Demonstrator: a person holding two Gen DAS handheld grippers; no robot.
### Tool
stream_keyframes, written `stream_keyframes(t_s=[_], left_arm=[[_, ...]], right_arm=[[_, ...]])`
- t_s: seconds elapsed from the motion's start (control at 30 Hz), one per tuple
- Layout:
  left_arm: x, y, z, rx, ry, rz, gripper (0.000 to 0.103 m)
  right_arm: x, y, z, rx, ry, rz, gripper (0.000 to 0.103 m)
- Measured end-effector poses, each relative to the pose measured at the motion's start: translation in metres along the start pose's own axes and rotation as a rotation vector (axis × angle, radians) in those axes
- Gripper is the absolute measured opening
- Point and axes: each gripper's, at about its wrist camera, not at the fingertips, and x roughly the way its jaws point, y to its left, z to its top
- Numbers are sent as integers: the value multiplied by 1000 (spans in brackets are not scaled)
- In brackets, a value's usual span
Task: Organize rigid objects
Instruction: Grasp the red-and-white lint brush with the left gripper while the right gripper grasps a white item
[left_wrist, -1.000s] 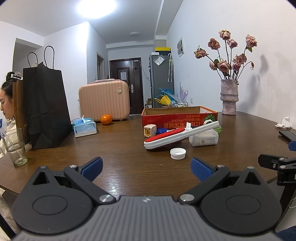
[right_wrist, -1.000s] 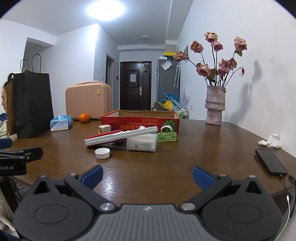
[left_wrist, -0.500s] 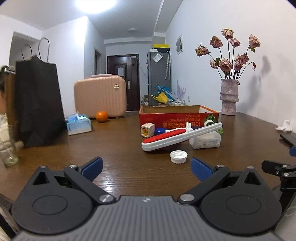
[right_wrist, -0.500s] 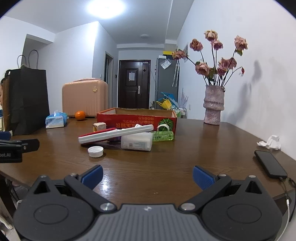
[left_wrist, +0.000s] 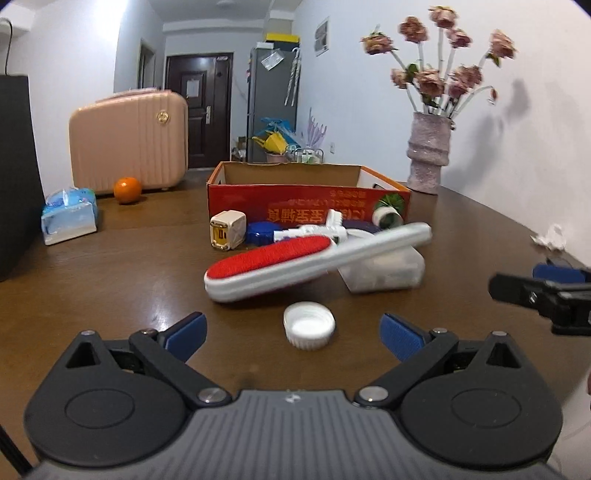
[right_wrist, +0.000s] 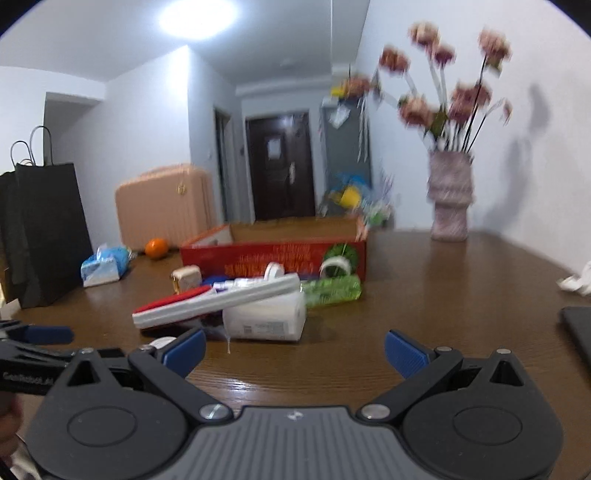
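A red and white lint brush (left_wrist: 303, 262) lies across a clear plastic box (left_wrist: 384, 271) in front of a red cardboard box (left_wrist: 306, 206). A white bottle cap (left_wrist: 308, 325) lies on the table between my left gripper's open fingers; the left gripper (left_wrist: 293, 332) is empty. A white charger (left_wrist: 227, 234), a blue cap (left_wrist: 258, 232) and a tape roll (left_wrist: 388, 218) sit by the red box. My right gripper (right_wrist: 295, 350) is open and empty, just short of the plastic box (right_wrist: 266, 319) and the brush (right_wrist: 218, 299).
A flower vase (left_wrist: 428, 162), a pink suitcase (left_wrist: 129, 142), an orange (left_wrist: 127, 189), a tissue pack (left_wrist: 68, 216) and a black bag (right_wrist: 44, 232) stand around the table. A green pack (right_wrist: 332, 291) lies by the red box. A phone (right_wrist: 578, 332) lies far right.
Both grippers have moved forward over the table toward the pile. The white cap now lies between the left gripper's fingers. Both stay open.
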Motion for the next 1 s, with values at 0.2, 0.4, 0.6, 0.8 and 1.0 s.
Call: stream_keyframes(t_s=[0.2, 0.4, 0.6, 0.8, 1.0], left_arm=[[41, 54, 37, -159, 75, -21, 75], [73, 102, 61, -309, 155, -98, 75], [110, 115, 52, -426, 314, -207, 67], [108, 124, 46, -514, 333, -195, 69], [100, 121, 43, -514, 335, -199, 72]], right_arm=[[46, -23, 38, 101, 68, 100, 79], [105, -30, 66, 141, 173, 140, 31], [128, -36, 69, 216, 255, 203, 14], [132, -42, 75, 251, 261, 206, 15], [142, -47, 92, 251, 282, 213, 33]])
